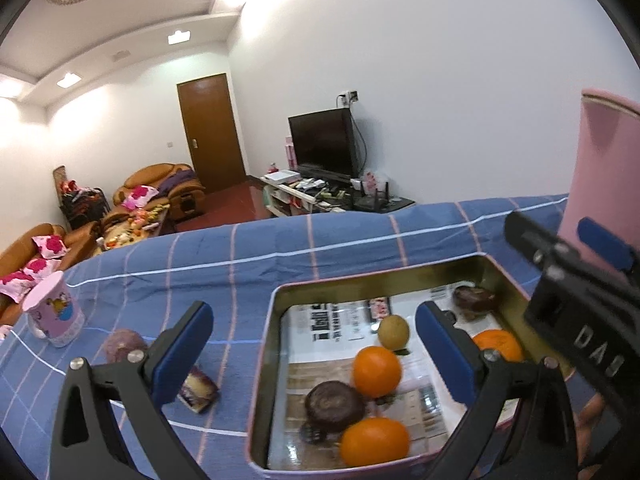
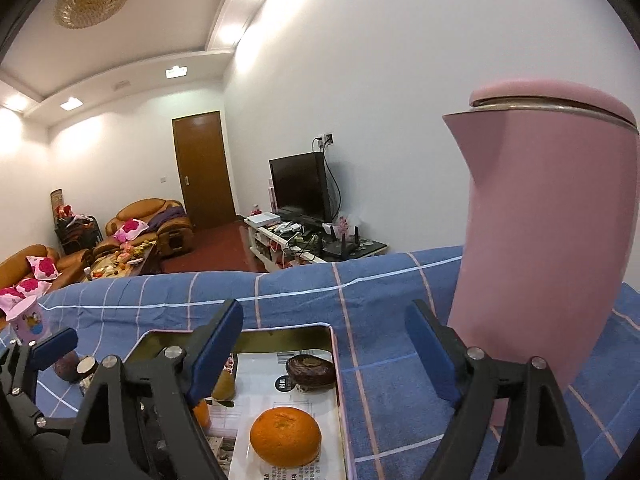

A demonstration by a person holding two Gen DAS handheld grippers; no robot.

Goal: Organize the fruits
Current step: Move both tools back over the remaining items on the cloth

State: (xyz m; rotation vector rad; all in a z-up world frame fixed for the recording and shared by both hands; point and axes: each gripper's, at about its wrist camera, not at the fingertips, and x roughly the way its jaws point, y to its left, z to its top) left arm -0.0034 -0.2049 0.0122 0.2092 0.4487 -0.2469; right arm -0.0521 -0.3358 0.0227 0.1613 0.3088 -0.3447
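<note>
1. The tin tray, lined with printed paper, sits on the blue checked cloth of the desk. It holds three oranges, a yellow-green fruit and two dark purple fruits.
2. One orange lies near the right wall of the tray, below the right gripper, with a dark fruit just beyond it.
3. The left gripper hovers over the left wall of the tray, its fingers released and spread wide, with nothing between them.
4. The right gripper's fingers are likewise released and empty; the orange sits below them, not touched.
5. Judged from this, a placing step has ended and both hands are free.
6. Outside the tray, on the cloth to its left, a dark purple fruit remains, near a pink cup and a small packet.
7. The next move probably calls for the left gripper to swing left, straddle that fruit and close gently, since it is round and may roll.
8. The tall pink kettle stands close on the right, so the right hand should keep clear of it.
</note>
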